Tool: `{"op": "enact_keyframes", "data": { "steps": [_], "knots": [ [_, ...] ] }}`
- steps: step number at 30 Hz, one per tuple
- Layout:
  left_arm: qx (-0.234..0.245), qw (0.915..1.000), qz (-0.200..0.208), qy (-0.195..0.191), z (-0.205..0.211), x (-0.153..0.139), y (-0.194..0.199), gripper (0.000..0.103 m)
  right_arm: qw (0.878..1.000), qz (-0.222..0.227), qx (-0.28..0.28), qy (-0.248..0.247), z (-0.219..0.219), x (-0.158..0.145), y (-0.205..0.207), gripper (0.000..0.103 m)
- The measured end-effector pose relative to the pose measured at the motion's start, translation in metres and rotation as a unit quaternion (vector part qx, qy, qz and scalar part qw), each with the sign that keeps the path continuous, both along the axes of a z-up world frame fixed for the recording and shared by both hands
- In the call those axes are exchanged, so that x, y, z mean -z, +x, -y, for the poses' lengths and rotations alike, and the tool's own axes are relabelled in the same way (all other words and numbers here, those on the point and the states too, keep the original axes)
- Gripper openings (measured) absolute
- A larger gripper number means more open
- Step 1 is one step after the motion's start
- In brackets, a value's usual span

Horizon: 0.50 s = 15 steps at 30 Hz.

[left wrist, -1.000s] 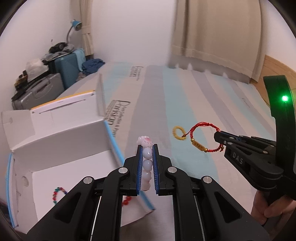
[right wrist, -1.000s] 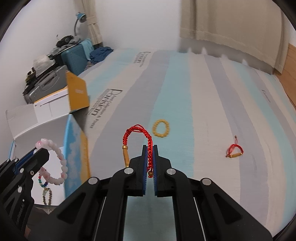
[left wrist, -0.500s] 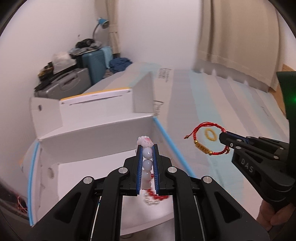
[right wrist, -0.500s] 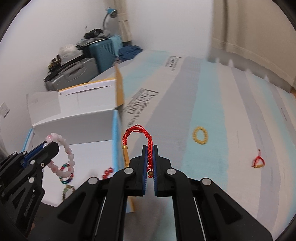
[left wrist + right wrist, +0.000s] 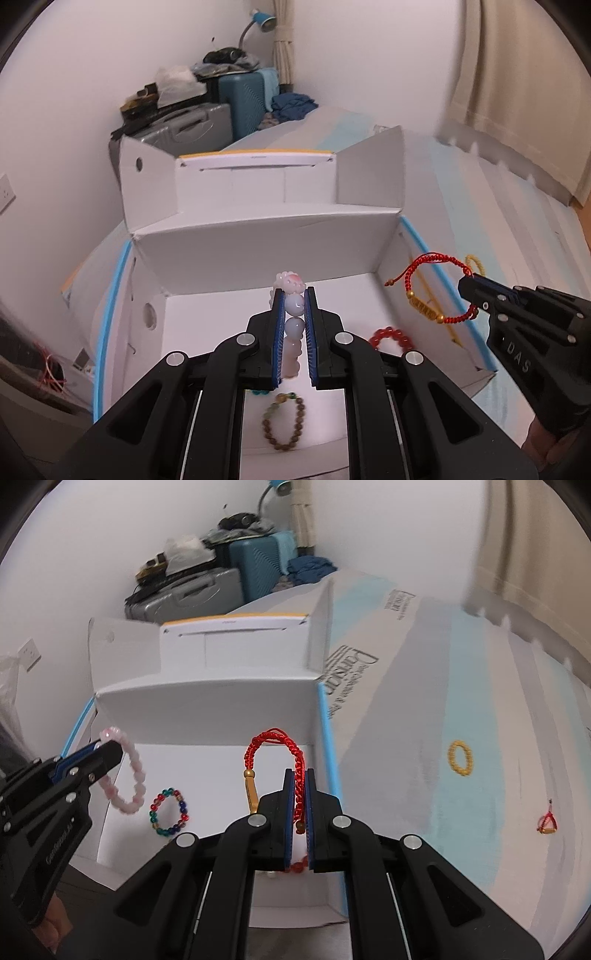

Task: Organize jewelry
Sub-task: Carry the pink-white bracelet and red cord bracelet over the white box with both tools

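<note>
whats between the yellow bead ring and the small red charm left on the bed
Nothing: in the right wrist view, only bare striped mattress separates the yellow bead ring from the small red charm.

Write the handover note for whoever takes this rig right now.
Left gripper: shut on the pink bead bracelet, held over the open white box.
Right gripper: shut on the red cord bracelet, also over the box.
Done: multicolour, brown and red bead bracelets lie in the box.
Left: release both; then fetch the yellow bead bracelet and small red charm from the bed.
</note>
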<state>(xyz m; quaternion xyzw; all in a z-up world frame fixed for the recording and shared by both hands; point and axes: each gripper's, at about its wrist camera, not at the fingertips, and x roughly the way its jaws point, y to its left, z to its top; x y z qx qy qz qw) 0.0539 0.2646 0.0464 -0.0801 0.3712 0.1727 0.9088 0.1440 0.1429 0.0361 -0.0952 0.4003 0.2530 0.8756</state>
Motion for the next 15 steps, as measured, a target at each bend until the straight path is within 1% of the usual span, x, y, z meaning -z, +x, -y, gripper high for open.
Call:
{"op": "enact_keyframes", "data": {
  "steps": [6,12,15],
  "knots": [
    [-0.012,0.9996,-0.022,-0.011,-0.015,0.015,0.001,0.009,0.999,-0.020,-0.026,-0.018,-0.024,0.018,0.001,0.004],
    [-0.030,0.9977,-0.060,-0.013,-0.028,0.034,0.006,0.009,0.996,-0.058,-0.041,-0.052,-0.041,0.043,0.008,0.004],
    [-0.032,0.9969,-0.070,-0.014,-0.030,0.040,0.008,0.009,0.994,-0.076,-0.046,-0.067,-0.047,0.056,0.012,0.004]
  ]
}}
